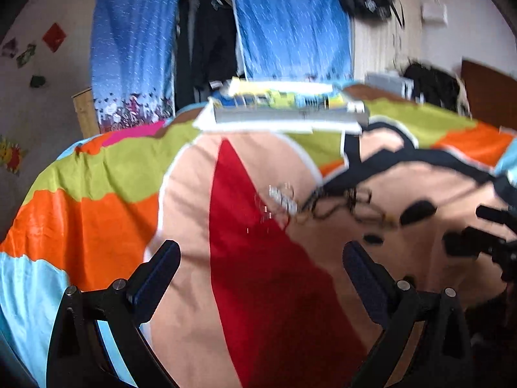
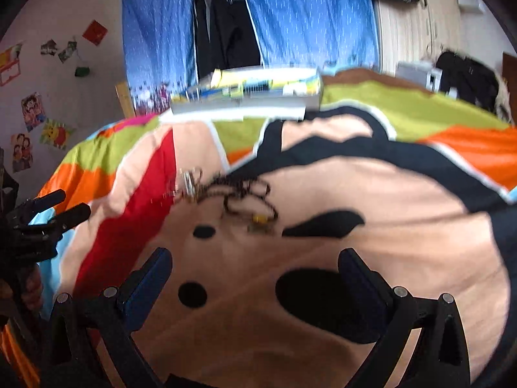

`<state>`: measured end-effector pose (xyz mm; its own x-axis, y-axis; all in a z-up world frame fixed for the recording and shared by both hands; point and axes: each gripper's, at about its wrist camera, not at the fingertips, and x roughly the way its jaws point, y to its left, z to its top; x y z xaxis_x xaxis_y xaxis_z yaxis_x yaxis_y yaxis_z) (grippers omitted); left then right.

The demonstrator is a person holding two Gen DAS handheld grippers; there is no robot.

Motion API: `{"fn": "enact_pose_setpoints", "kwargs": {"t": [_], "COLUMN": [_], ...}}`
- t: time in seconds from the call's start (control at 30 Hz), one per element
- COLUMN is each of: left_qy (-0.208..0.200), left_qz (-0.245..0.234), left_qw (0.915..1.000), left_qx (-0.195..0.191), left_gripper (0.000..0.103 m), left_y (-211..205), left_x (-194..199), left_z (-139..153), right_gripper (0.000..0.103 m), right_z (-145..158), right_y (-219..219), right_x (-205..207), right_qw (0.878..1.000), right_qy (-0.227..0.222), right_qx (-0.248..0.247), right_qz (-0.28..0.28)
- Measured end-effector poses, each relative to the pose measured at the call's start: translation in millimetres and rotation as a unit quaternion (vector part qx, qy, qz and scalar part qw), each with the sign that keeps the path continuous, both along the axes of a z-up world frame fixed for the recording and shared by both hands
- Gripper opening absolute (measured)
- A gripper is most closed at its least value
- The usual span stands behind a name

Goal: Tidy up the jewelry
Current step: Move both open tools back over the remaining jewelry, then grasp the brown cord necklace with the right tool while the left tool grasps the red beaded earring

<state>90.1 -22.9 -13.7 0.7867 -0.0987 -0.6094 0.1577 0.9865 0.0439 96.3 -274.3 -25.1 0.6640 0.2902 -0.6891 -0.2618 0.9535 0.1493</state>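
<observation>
A small heap of jewelry lies on the colourful bedspread: a silvery bracelet [image 1: 282, 199] [image 2: 189, 184] beside a tangle of dark beaded necklaces [image 1: 342, 203] [image 2: 248, 197] with a yellowish pendant [image 2: 260, 221]. My left gripper [image 1: 261, 258] is open with nothing between its fingers, hovering short of the heap over the red patch. My right gripper [image 2: 255, 265] is open too, empty, just before the beads. A flat organizer box [image 1: 284, 110] [image 2: 248, 97] with coloured compartments sits at the far edge of the bed. Both views are motion-blurred.
Blue curtains [image 1: 284, 19] hang behind the bed around a dark wardrobe opening. A black bag [image 1: 433, 84] rests at the back right by a wooden headboard [image 1: 488, 93]. The other gripper shows at each view's edge [image 1: 484, 232] [image 2: 45, 216]. Pictures hang on the left wall.
</observation>
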Motion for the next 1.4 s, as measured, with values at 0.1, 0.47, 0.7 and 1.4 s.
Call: {"fn": "enact_pose_setpoints", "kwargs": {"t": [0.1, 0.47, 0.7, 1.4], "left_qy": [0.025, 0.071, 0.110, 0.185], "left_qz": [-0.013, -0.055, -0.052, -0.092], "left_qw": [0.9995, 0.9956, 0.9926, 0.9783], "left_qx": [0.013, 0.026, 0.003, 0.008], "left_gripper": [0.099, 0.098, 0.098, 0.011], "left_y": [-2, -5, 9, -2], "left_x": [10, 74, 120, 145], "left_z": [-18, -47, -58, -82], "right_gripper": [0.103, 0.087, 0.066, 0.031], "right_z": [-13, -41, -62, -71], "right_y": [1, 13, 26, 29], "right_x": [8, 58, 87, 97], "right_qw": [1.000, 0.998, 0.996, 0.996], "right_qy": [0.019, 0.058, 0.091, 0.088], "right_qx": [0.005, -0.003, -0.010, 0.026], "right_qz": [0.004, 0.002, -0.006, -0.007]}}
